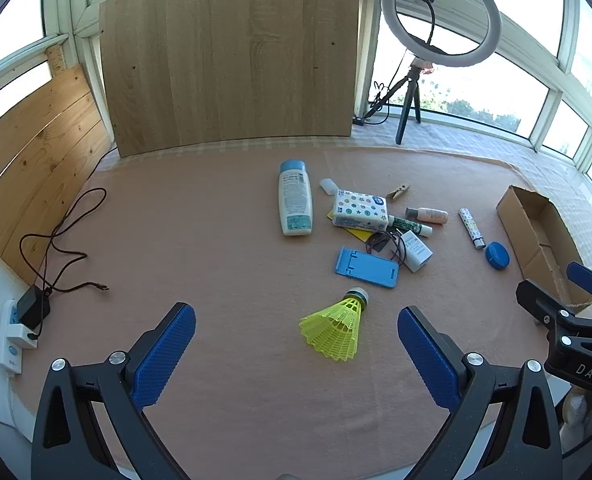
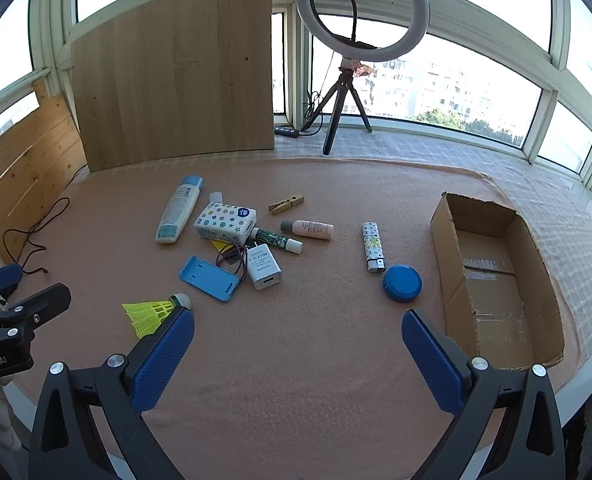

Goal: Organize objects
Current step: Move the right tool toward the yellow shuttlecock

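Note:
Small items lie scattered on a pink cloth: a white bottle with a blue cap [image 1: 294, 202] [image 2: 177, 210], a patterned tissue pack [image 1: 360, 209] [image 2: 224, 221], a blue phone stand [image 1: 366, 267] [image 2: 209, 278], a white charger [image 2: 263, 271], a patterned lighter [image 2: 373, 247], a blue round lid [image 2: 402, 282] and a yellow shuttlecock [image 1: 334, 329] [image 2: 151, 312]. An open cardboard box [image 2: 492, 276] [image 1: 536, 236] stands at the right. My left gripper [image 1: 296, 356] hovers open just short of the shuttlecock. My right gripper [image 2: 298, 360] is open over bare cloth, left of the box.
A wooden board [image 1: 231, 52] leans at the back, with a ring light on a tripod [image 2: 362, 8] to its right. A dark cable [image 1: 61, 240] and a wall plug [image 1: 31, 312] lie at the far left. A clothespin [image 2: 285, 204] and small tubes [image 2: 308, 229] sit among the items.

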`<state>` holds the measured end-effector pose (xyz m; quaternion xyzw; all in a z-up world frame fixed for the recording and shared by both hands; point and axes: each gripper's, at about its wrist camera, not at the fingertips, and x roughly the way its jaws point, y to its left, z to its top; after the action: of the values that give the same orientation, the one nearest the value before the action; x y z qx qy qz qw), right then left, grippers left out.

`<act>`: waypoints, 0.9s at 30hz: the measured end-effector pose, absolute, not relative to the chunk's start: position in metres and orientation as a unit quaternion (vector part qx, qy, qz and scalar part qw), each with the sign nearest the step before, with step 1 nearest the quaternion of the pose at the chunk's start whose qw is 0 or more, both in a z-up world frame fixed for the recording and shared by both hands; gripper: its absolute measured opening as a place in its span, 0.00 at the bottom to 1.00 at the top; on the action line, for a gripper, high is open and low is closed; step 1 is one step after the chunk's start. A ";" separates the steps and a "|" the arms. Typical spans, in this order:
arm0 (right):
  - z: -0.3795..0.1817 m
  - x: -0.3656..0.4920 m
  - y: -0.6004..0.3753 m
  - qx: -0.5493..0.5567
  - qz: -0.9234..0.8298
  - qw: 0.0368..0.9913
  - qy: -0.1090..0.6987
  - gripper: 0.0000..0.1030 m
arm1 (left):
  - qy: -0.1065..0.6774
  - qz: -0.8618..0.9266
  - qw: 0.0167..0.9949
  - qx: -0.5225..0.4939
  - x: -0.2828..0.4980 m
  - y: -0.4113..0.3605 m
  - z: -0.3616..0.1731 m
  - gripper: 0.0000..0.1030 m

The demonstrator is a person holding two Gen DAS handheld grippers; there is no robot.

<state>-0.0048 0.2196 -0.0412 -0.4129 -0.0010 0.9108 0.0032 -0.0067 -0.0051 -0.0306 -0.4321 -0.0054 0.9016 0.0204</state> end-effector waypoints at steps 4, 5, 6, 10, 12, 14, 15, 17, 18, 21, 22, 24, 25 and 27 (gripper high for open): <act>-0.043 -0.006 0.221 -0.415 0.910 0.005 0.001 0.99 | -0.005 0.902 0.023 -0.432 -0.007 -0.004 -0.031 0.99; -0.043 -0.006 0.221 -0.416 0.909 0.004 0.001 0.99 | -0.005 0.902 0.024 -0.432 -0.007 -0.005 -0.031 0.99; -0.043 -0.007 0.221 -0.417 0.909 0.003 0.003 0.99 | -0.005 0.902 0.025 -0.432 -0.007 -0.005 -0.030 0.99; -0.045 -0.007 0.222 -0.418 0.908 0.005 0.004 0.99 | -0.005 0.902 0.027 -0.432 -0.008 -0.004 -0.030 0.99; -0.045 -0.007 0.221 -0.419 0.908 0.005 0.005 0.99 | -0.004 0.901 0.029 -0.432 -0.009 -0.003 -0.030 0.99; -0.046 -0.007 0.221 -0.420 0.908 0.004 0.004 0.99 | -0.004 0.902 0.029 -0.432 -0.009 -0.003 -0.031 0.99; -0.046 -0.007 0.221 -0.421 0.907 0.004 0.003 0.99 | -0.005 0.901 0.030 -0.432 -0.009 -0.004 -0.030 0.99; -0.047 -0.007 0.220 -0.422 0.907 0.004 0.003 0.99 | -0.004 0.901 0.031 -0.432 -0.009 -0.005 -0.031 0.99; -0.047 -0.007 0.220 -0.422 0.906 0.004 0.004 0.99 | -0.004 0.901 0.032 -0.432 -0.009 -0.005 -0.031 0.99; -0.048 -0.008 0.220 -0.426 0.905 0.004 0.008 0.99 | -0.004 0.901 0.034 -0.433 -0.010 -0.005 -0.030 0.99; -0.049 -0.008 0.220 -0.427 0.904 0.002 0.009 0.99 | -0.003 0.901 0.034 -0.433 -0.011 -0.005 -0.030 0.99; -0.050 -0.009 0.220 -0.429 0.903 0.000 0.013 0.99 | -0.003 0.901 0.035 -0.433 -0.011 -0.005 -0.031 0.99; -0.051 -0.009 0.220 -0.431 0.902 -0.004 0.015 0.99 | -0.003 0.900 0.036 -0.433 -0.012 -0.005 -0.032 0.99; -0.052 -0.009 0.219 -0.433 0.901 -0.003 0.016 0.99 | -0.003 0.900 0.037 -0.434 -0.013 -0.005 -0.032 0.99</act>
<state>-0.0093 0.2192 -0.0522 -0.4329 0.0161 0.9013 -0.0034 -0.0125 -0.0047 -0.0324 -0.4343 -0.0035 0.9000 0.0374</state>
